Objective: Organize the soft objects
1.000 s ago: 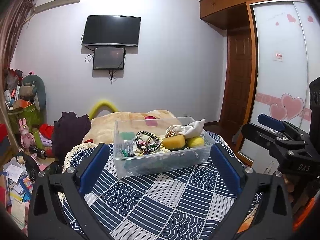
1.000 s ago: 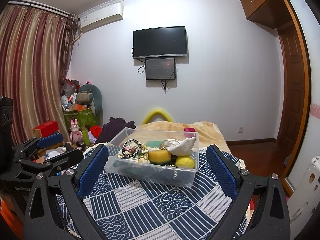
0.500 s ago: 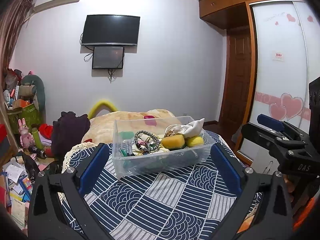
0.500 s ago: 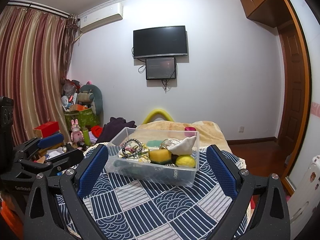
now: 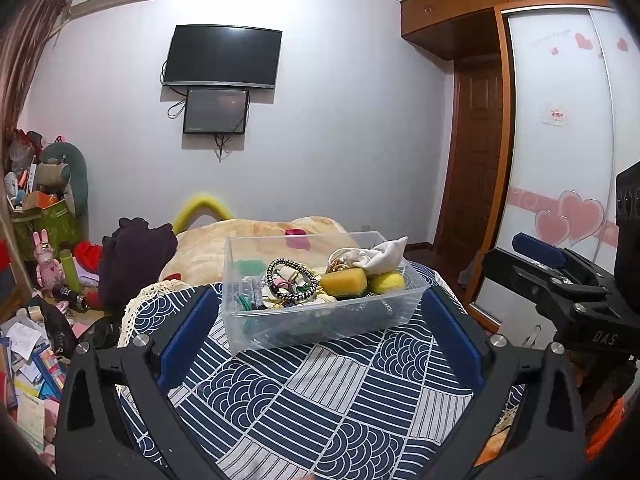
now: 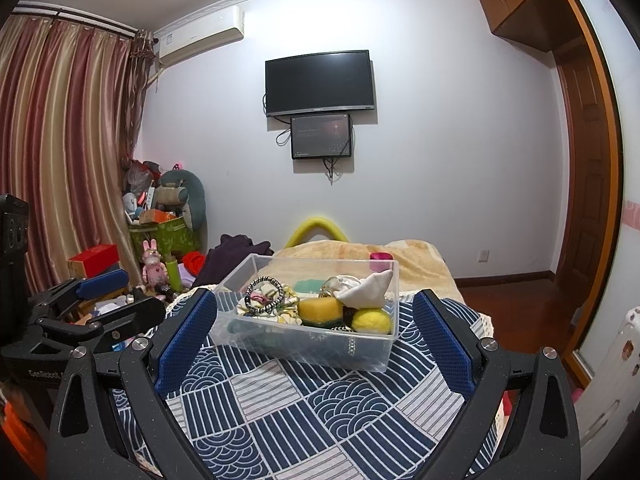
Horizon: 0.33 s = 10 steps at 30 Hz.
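Observation:
A clear plastic bin (image 5: 320, 320) (image 6: 304, 344) stands on a blue patterned cloth (image 5: 320, 400) (image 6: 304, 408). It holds a yellow sponge (image 5: 344, 281) (image 6: 320, 310), a yellow ball (image 5: 387, 282) (image 6: 372, 321), a white cloth (image 5: 380, 258) (image 6: 368, 290), a braided hair band (image 5: 290, 280) (image 6: 262, 294) and other small soft items. My left gripper (image 5: 320, 328) is open and empty, short of the bin. My right gripper (image 6: 314, 334) is open and empty, also short of the bin. Each gripper shows at the edge of the other's view.
A beige blanket (image 5: 248, 240) (image 6: 360, 254) lies behind the bin, with a dark purple garment (image 5: 136, 256) at its left. Floor clutter and a green box (image 6: 164, 236) sit at the left by the curtain. A wardrobe (image 5: 560, 160) and door stand at the right.
Both views have shifted only slightly; the bin and its contents have not moved and both grippers stay open.

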{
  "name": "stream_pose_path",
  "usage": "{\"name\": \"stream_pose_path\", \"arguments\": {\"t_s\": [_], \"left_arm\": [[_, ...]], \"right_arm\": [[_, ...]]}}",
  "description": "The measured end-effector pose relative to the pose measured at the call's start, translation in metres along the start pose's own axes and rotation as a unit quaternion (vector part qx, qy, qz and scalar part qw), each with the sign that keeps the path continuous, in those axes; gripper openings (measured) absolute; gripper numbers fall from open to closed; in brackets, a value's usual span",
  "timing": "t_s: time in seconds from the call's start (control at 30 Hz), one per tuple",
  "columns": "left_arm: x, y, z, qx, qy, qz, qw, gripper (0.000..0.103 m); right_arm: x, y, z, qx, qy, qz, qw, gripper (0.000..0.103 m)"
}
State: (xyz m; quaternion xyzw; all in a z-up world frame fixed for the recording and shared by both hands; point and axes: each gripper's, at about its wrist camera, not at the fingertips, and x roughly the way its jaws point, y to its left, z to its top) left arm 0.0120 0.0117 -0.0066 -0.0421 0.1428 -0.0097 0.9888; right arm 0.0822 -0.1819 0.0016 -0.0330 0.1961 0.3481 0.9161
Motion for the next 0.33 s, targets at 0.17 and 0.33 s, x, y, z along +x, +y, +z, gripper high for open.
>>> {"name": "stream_pose_path", "arguments": {"t_s": [0.17, 0.33], "left_arm": [[0.0009, 0.0018, -0.0004, -0.004, 0.001, 0.002, 1.0, 0.103], [0.0015, 0.0005, -0.0009, -0.002, 0.004, 0.001, 1.0, 0.103]], "right_arm": [[0.0018, -0.0008, -0.0011, 0.003, 0.004, 0.001, 1.0, 0.098], [0.0032, -0.0013, -0.0023, 0.006, 0.008, 0.002, 1.0, 0.099]]}}
